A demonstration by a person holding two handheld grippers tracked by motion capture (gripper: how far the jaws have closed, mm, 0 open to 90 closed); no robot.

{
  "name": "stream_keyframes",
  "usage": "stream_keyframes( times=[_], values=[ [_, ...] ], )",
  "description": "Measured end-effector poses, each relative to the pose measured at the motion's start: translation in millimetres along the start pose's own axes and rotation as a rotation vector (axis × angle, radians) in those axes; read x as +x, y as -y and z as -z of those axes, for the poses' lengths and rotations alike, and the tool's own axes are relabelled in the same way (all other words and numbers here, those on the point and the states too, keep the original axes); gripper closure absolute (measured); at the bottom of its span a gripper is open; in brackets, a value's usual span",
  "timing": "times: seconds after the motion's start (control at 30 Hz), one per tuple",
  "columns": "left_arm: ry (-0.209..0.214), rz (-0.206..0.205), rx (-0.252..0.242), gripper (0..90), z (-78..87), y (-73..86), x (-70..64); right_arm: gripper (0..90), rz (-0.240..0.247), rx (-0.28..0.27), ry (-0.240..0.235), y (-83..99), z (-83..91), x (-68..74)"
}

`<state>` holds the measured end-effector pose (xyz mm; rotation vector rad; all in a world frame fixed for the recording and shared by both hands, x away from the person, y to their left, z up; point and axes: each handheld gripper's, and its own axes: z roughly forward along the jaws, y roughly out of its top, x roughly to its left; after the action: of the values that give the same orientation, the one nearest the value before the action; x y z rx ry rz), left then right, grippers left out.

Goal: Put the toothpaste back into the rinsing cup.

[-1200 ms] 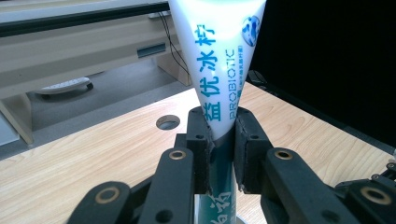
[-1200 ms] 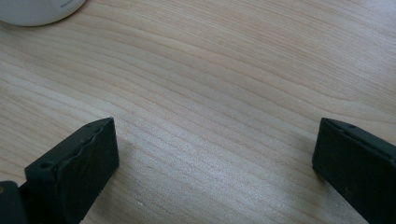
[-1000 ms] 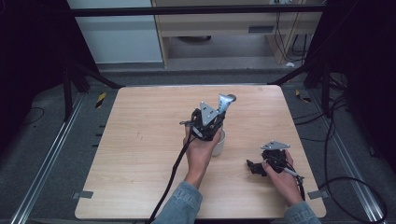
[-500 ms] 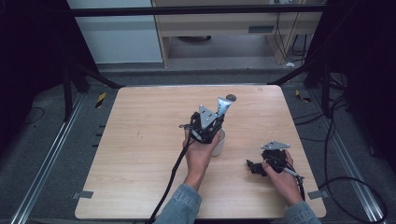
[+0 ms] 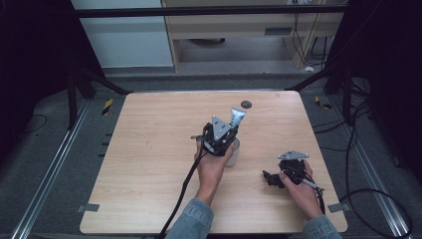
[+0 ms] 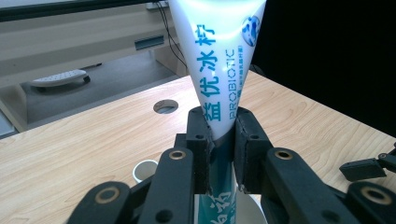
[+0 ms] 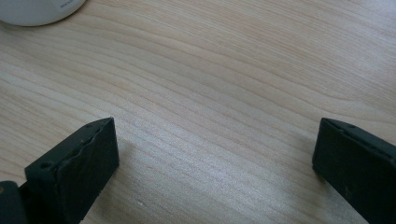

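While left gripper [image 6: 223, 154] clamps tube [image 6: 219, 60] mid-table [image 5: 149, 149]; right gripper [image 7: 215, 172] agape near edge.

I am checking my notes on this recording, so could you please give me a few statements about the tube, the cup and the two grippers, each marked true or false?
1. The left gripper is shut on the toothpaste tube. True.
2. The tube lies flat on the table. False: it is held upright over the white cup.
3. The right gripper is open. True.
4. The right gripper holds the cup. False: its jaws hold nothing, with bare wood between them.
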<state>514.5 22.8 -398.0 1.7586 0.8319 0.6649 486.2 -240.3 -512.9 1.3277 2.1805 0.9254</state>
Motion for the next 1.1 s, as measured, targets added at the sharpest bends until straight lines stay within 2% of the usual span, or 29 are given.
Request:
stream_keyframes(
  times=[0.5,0.67,1.1],
  values=[
    [0.001,0.001,0.022,77.8,-2.9,12.8,1.2,0.6,-0.001,0.000,-0.002,0.0,-0.1,0.2],
    [-0.003,-0.010,0.028,77.8,-3.3,16.1,1.4,0.7,0.004,-0.001,-0.002,0.0,-0.1,-0.1],
    [-0.002,-0.034,0.007,77.8,-4.2,19.2,1.6,0.7,0.002,-0.001,-0.003,0.0,-0.1,0.0]
  ],
)
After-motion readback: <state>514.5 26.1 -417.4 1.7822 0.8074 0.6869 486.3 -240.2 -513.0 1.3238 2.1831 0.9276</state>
